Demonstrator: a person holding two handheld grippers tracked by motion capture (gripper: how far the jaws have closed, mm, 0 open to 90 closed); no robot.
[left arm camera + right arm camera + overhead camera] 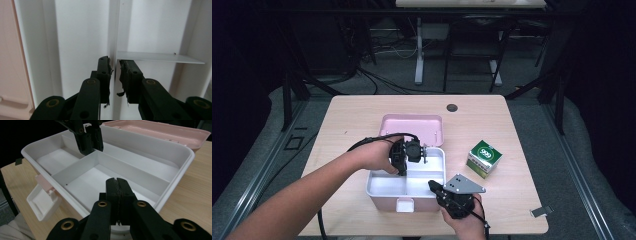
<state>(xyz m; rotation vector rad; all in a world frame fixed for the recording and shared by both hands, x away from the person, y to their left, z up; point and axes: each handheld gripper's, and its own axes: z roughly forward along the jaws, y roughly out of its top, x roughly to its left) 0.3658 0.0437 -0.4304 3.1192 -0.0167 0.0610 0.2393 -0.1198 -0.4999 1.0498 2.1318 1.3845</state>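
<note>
Light wooden table (pixel 362 115), 1 person working from near edge w/ 2 handheld black two-jaw grippers.

Centre of table: pink plastic box w/ white divided tray insert (pixel 438 156), lid open. Pink rounded lid (pixel 412 127) lies back on the far side, inner face up. White latch tab (pixel 404 204) sticks out at near side. Tray has 1 long far compartment and 2 near compartments, split by thin white divider walls (pixel 75 166).

Left gripper (pixel 404 167): held by left hand (pixel 374 156), reaching down into the tray from above. Left gripper view: jaws almost together, 1 pad on each side of a thin white divider wall (pixel 115 37), pinching it or v. close to it; frayed black pad lining visible. Right gripper view shows same thing: left gripper (pixel 91 147) at the junction of dividers, far-left part of tray.

Right gripper (pixel 438 192): held by right hand (pixel 469 222) at near-right corner of box, grey 3-cornered plate on top. Jaws pressed together, nothing between them, tips over the tray's near rim (pixel 172 187).

Green and white cardboard carton (pixel 484 158) stands on table right of box, apart from it. Small dark round hole (pixel 452 107) near far edge of table. Small grey clip (pixel 541 211) near right front corner.
</note>
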